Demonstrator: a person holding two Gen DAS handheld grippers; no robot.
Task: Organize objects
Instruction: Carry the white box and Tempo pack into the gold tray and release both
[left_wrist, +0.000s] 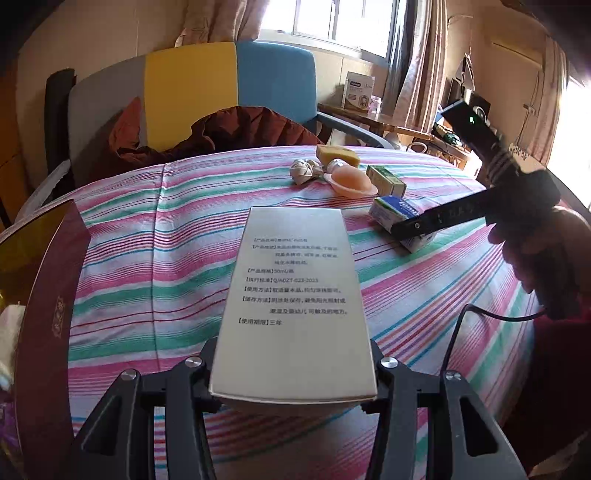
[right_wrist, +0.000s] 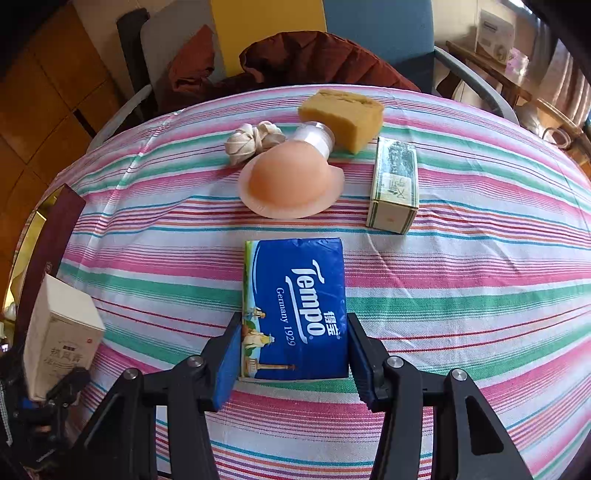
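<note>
Your left claw (left_wrist: 293, 373) is clamped on the white carton (left_wrist: 291, 295); your right claw (right_wrist: 291, 354) is clamped on the tissue pack (right_wrist: 295, 306). Step: carrying. Next, I judge: lower both into the maroon box (left_wrist: 48, 295).

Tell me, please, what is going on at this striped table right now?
A person is tidying with two handheld grippers. The left gripper grips a tall white printed carton; the right gripper clamps a blue Tempo tissue pack. A yellow sponge and green-and-white box wait on the pink-and-green striped tablecloth.
</note>
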